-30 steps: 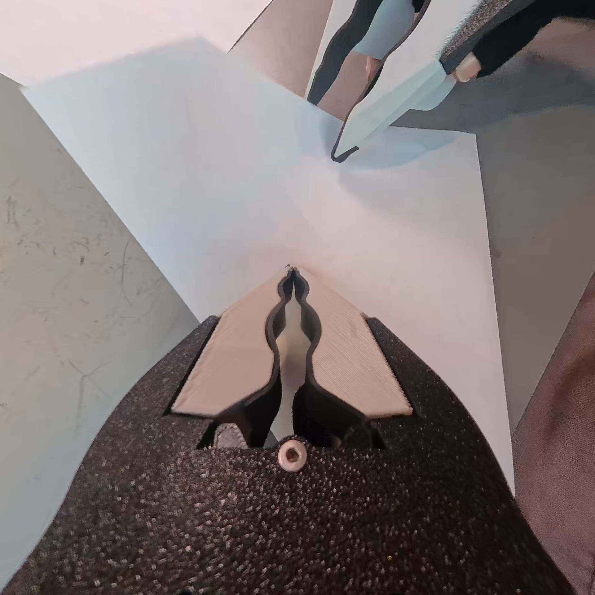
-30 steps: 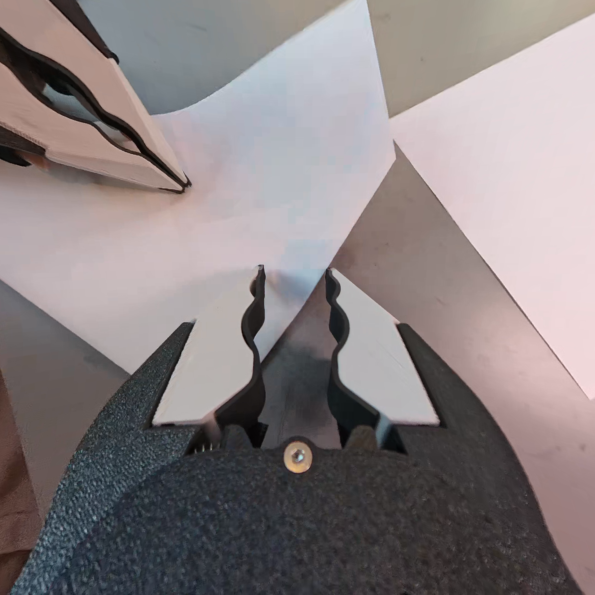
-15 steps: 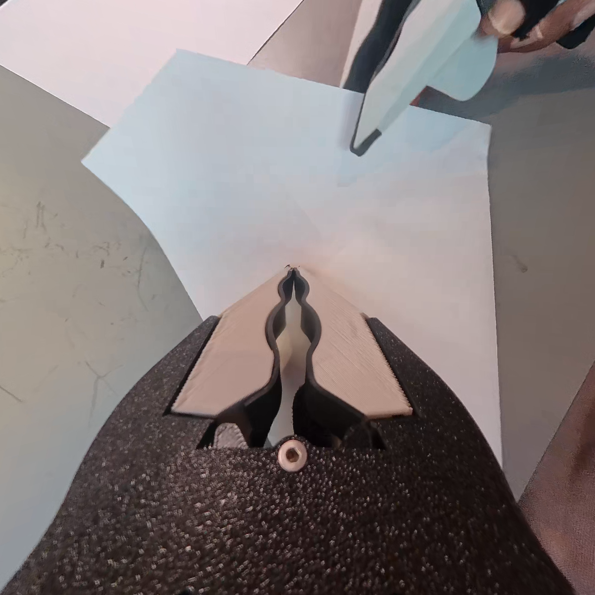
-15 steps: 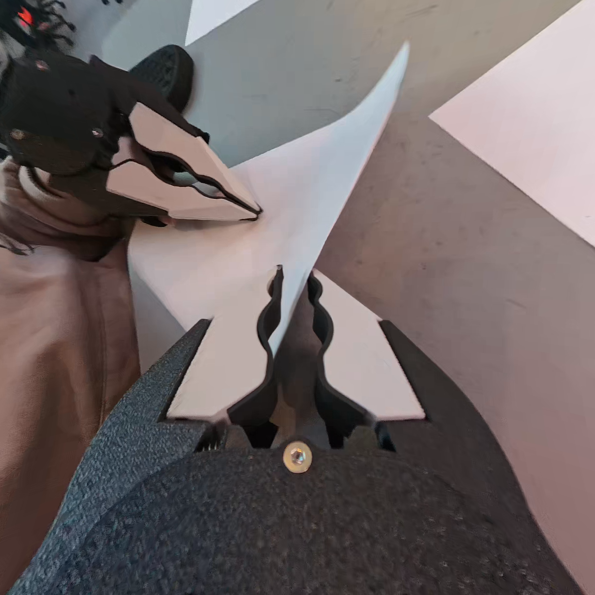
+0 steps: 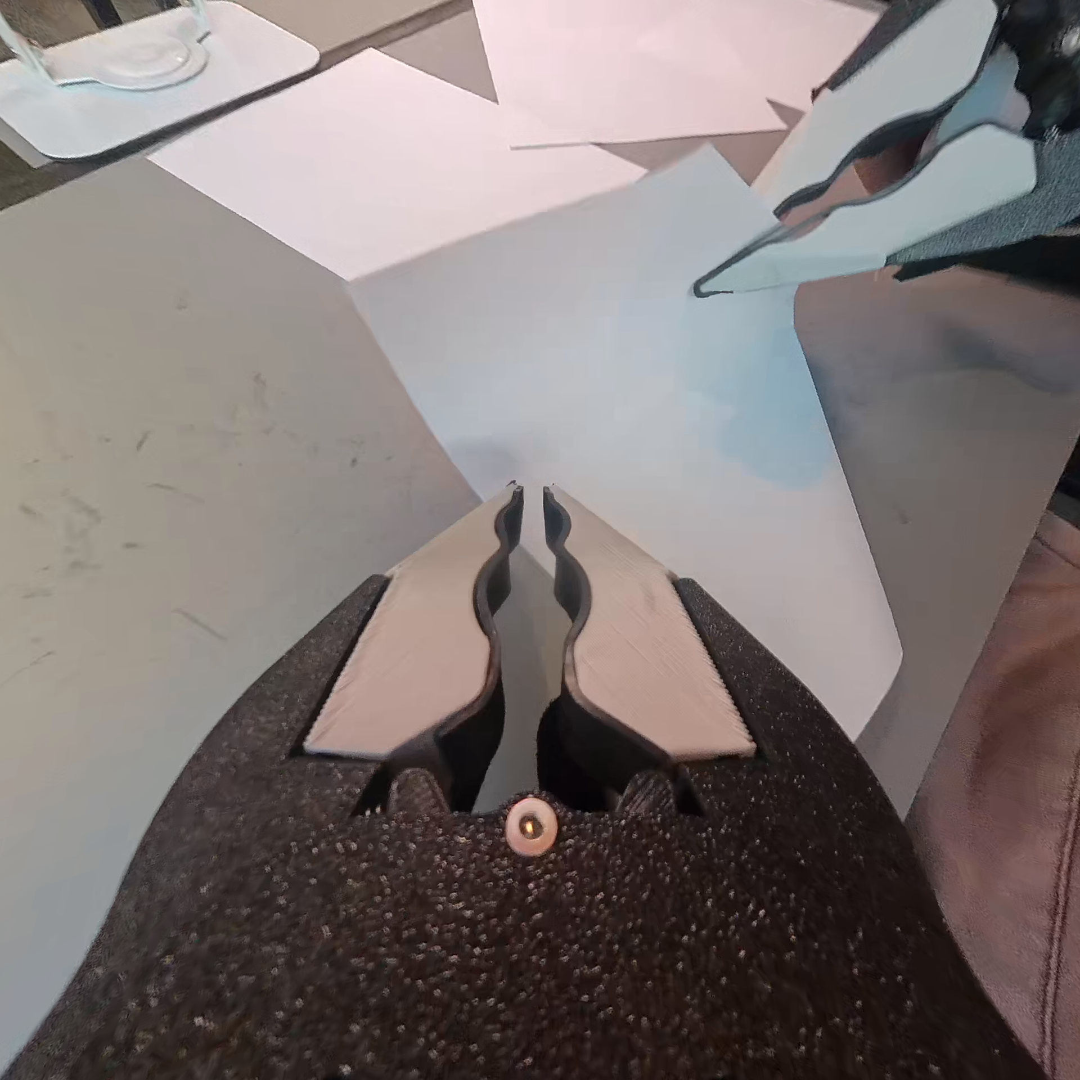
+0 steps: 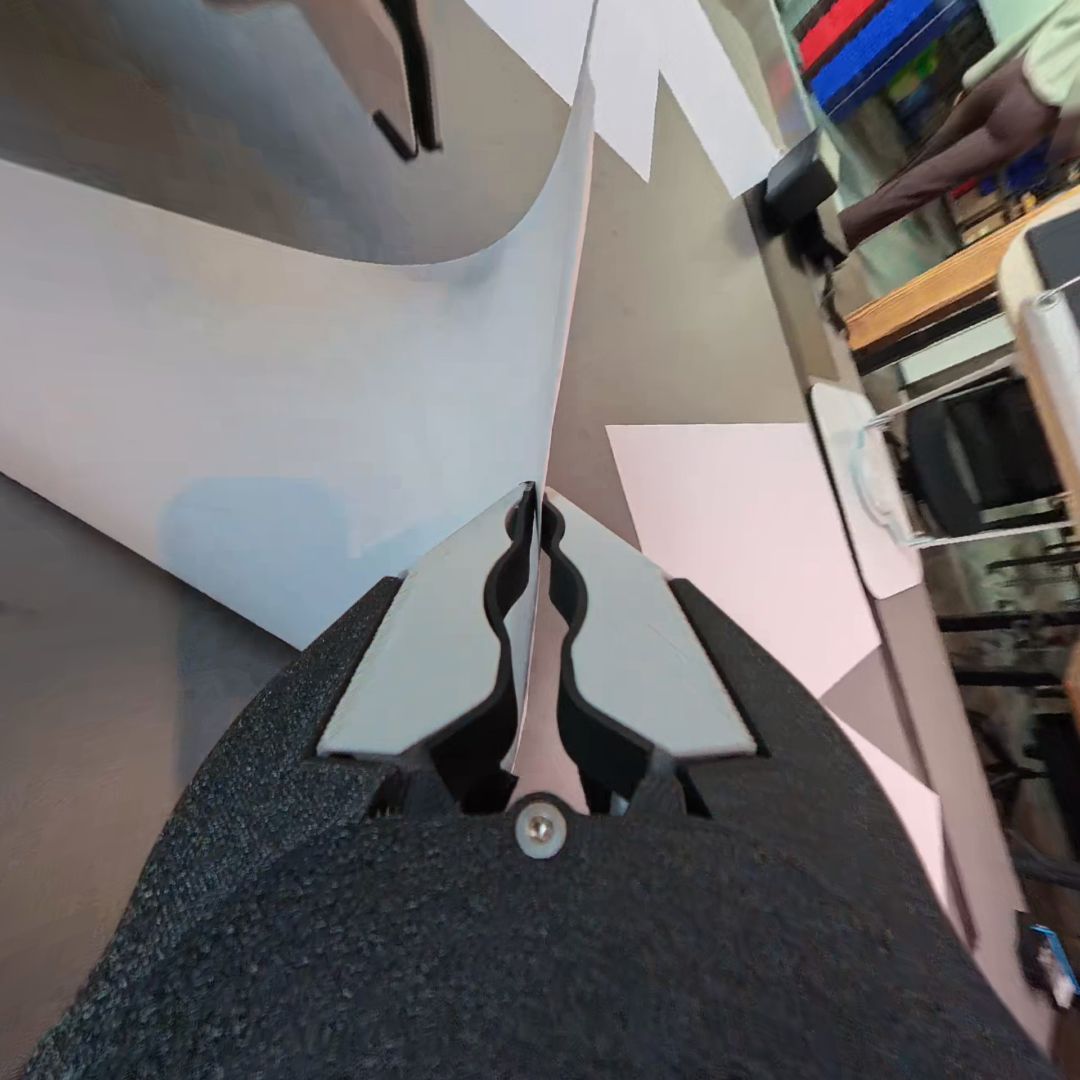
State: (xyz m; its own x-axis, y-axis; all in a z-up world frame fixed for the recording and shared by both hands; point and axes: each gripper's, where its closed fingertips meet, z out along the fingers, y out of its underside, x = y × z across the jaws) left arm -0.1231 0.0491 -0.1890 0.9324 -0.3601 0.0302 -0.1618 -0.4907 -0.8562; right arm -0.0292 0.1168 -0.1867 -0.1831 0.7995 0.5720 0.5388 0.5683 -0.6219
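Note:
A white paper sheet (image 5: 584, 362) curves up off the grey table (image 5: 146, 409). My left gripper (image 5: 533, 490) is open by a narrow gap, its tips at the sheet's near edge, with nothing pinched between them. My right gripper (image 6: 539, 495) is shut on the sheet's edge (image 6: 561, 292), which runs straight up between the fingertips. In the left wrist view the right gripper (image 5: 701, 289) holds the far right side of the sheet up. In the right wrist view the left gripper (image 6: 416, 149) hangs above the sheet (image 6: 292, 380), apart from it.
Other white sheets (image 5: 380, 158) (image 5: 631, 64) lie flat farther back, and one (image 6: 730, 526) lies to the right. A white mat (image 5: 146, 117) with a glass item (image 5: 117, 58) sits far left. Brown clothing (image 5: 1005, 760) is at the right. The table edge (image 6: 818, 350) runs along the right. Tip to tip, the grippers are about 12 cm apart.
My left gripper has opened a little and let go of the sheet. My right gripper has closed on the sheet's edge and raised it, and the sheet bends upward.

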